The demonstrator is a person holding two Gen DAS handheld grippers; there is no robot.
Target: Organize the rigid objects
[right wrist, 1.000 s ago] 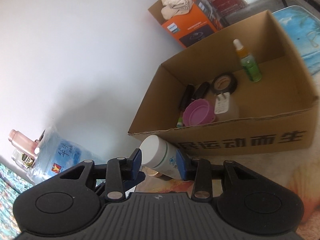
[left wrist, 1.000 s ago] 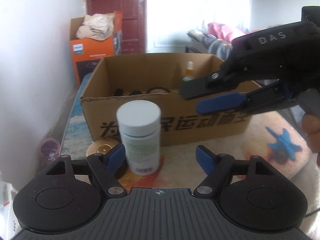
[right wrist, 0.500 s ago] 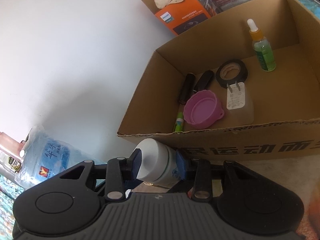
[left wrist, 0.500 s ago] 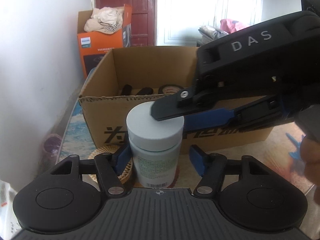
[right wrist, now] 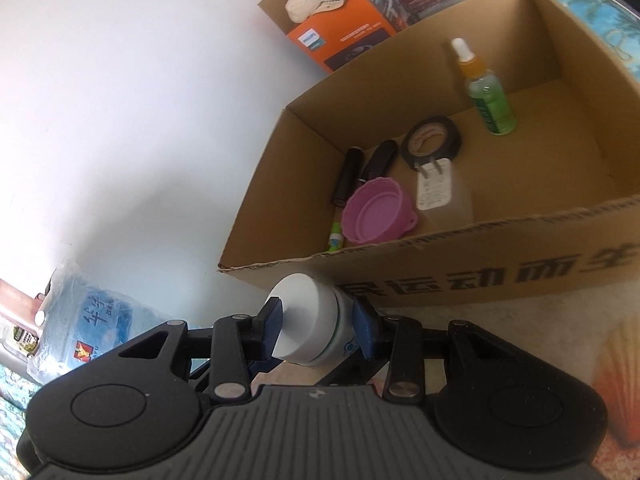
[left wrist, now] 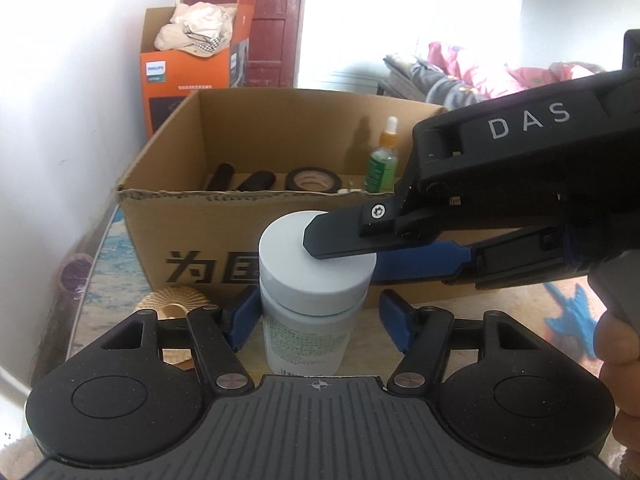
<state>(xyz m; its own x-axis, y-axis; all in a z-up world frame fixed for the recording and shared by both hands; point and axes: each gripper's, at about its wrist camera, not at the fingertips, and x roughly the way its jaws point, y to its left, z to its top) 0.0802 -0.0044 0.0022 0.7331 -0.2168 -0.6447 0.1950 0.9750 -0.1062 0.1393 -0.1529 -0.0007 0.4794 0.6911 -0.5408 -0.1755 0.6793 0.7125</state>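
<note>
Just before the cardboard box's (right wrist: 500, 256) front wall, the right gripper (right wrist: 316, 326) clamps the white bottle's (left wrist: 308, 320) cap; the left gripper (left wrist: 316, 322) brackets it wide. Lifting low could clip the wall.

A white-capped bottle (left wrist: 310, 300) stands between the left gripper's (left wrist: 320, 320) spread fingers; the right gripper (left wrist: 348, 240) reaches across its cap.
</note>
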